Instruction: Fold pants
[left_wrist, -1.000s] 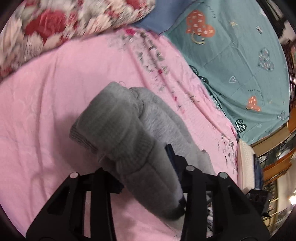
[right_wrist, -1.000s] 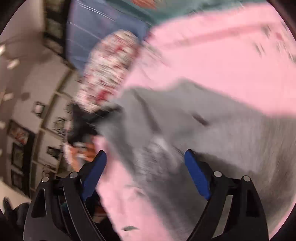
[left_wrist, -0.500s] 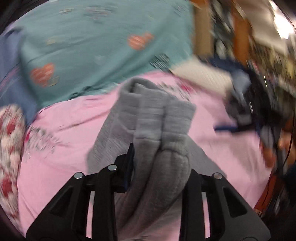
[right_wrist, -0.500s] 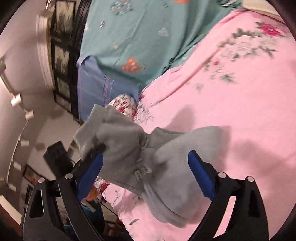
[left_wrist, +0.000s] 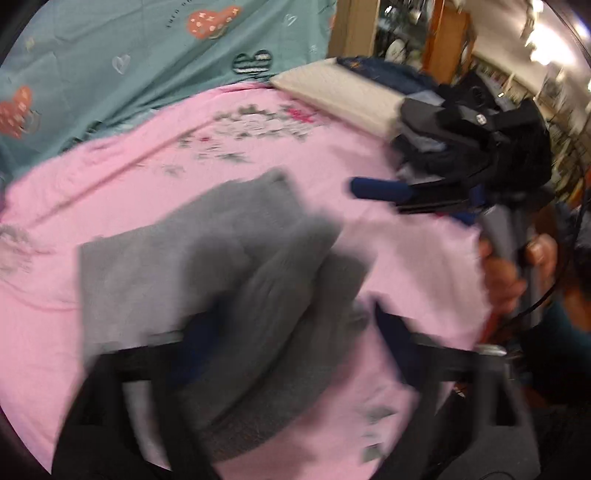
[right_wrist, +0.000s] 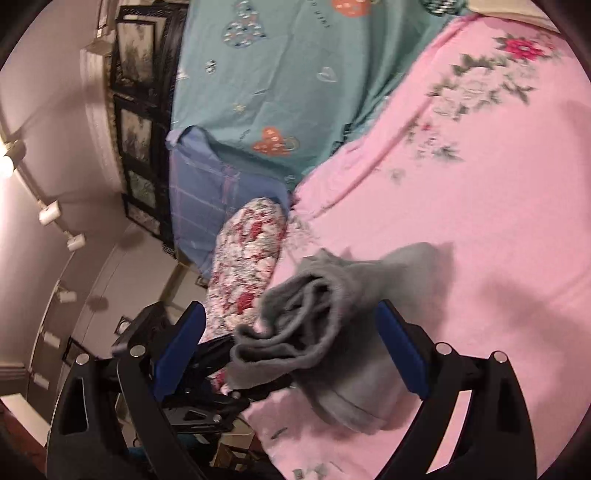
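Right wrist: fleecy grey pants (right_wrist: 332, 332) bunched on pink sheet (right_wrist: 498, 221); both jaws wide.

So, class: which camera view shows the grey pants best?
The right wrist view: the pants are sharp there, a bunched bundle on the pink sheet with its layered edges clear, between the right gripper's blue pads. The left wrist view shows more of the pants, but blurred, partly hidden behind the left gripper.
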